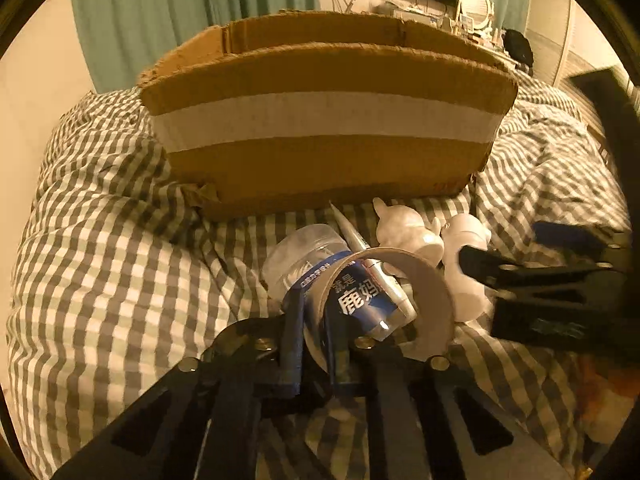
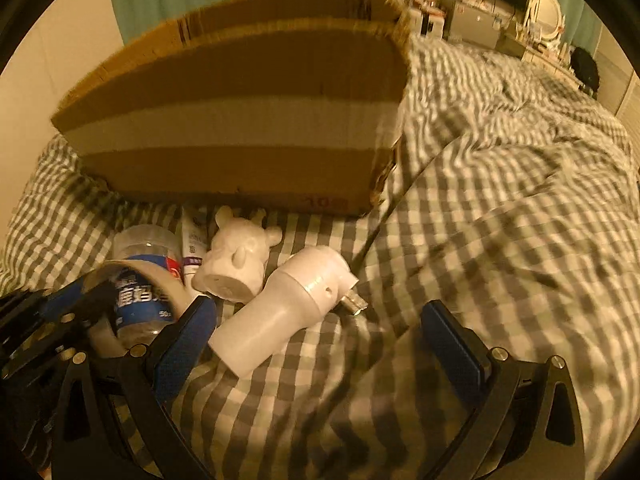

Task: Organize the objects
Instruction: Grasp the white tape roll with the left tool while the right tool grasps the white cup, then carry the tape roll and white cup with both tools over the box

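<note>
My left gripper [image 1: 312, 320] is shut on the rim of a tape roll [image 1: 432, 300], held just above the checked bedding. Through the roll I see a clear bottle with a blue label [image 1: 316, 268] and a tube [image 1: 352, 232] lying on the bed. A white animal figurine [image 2: 236, 260] and a white plastic device with a metal tip [image 2: 288, 304] lie beside them. My right gripper [image 2: 324, 344] is open and empty, its left finger near the device. The cardboard box [image 1: 320, 120] stands behind the objects.
Rumpled grey-and-white checked bedding [image 2: 500, 240] covers the bed. A thin dark cord [image 2: 380, 224] runs from the box's right corner toward the device. Green curtains, a monitor and a cluttered desk [image 2: 500, 20] are in the background.
</note>
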Demonstrator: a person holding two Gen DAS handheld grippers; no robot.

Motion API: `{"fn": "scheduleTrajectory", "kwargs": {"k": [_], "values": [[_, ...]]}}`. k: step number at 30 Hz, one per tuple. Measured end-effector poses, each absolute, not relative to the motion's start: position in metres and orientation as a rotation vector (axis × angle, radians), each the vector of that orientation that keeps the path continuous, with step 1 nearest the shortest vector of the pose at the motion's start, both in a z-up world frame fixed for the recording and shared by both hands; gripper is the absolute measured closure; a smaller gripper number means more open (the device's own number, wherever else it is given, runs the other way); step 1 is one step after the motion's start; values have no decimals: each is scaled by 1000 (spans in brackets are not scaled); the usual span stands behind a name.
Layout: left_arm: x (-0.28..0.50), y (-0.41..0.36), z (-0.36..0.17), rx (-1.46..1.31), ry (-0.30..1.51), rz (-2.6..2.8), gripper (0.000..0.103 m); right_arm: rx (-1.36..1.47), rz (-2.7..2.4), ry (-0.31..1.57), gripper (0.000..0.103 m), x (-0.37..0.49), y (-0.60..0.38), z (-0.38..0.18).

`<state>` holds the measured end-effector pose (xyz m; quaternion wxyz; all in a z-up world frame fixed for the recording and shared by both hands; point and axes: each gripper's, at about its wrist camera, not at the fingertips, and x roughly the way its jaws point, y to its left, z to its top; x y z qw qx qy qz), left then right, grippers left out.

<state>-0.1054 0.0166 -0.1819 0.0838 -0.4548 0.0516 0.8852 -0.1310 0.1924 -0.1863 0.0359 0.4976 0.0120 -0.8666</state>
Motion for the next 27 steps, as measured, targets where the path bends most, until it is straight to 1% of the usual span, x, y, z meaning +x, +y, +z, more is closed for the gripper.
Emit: {"fn": "scheduleTrajectory", "kwargs": {"k": [3, 7, 8, 9, 13, 15, 17, 18, 19, 27], "values": [[-102, 7, -168, -1313, 132, 2675, 96, 1578, -2639, 71, 8, -140, 186, -195], [-102, -1, -156, -1273, 194, 2757, 96, 1616, -2580, 84, 15, -151, 175, -204], [-103, -5, -155, -1273, 179, 2760, 96, 1618, -2567, 76, 21, -153, 174, -206], [-105, -6, -154, -1277, 170, 2764, 96, 1626, -2564, 70, 23, -156, 173, -208], [-107, -15, -151, -1278, 150, 2784, 96, 1659, -2571, 141, 27, -160, 167, -217], [-107, -17, -149, -1273, 135, 2784, 96, 1651, -2582, 159, 35, -158, 166, -216], [-105, -17, -149, -1266, 137, 2781, 96, 1635, -2593, 145, 49, -155, 168, -213], [-105, -16, -149, -1266, 136, 2782, 96, 1621, -2594, 129, 51, -153, 169, -212], [-104, -16, -150, -1266, 137, 2781, 96, 1590, -2602, 117, 58, -149, 171, -209], [-102, -14, -155, -1284, 174, 2788, 96, 1477, -2634, 90, 59, -126, 177, -187]]}}
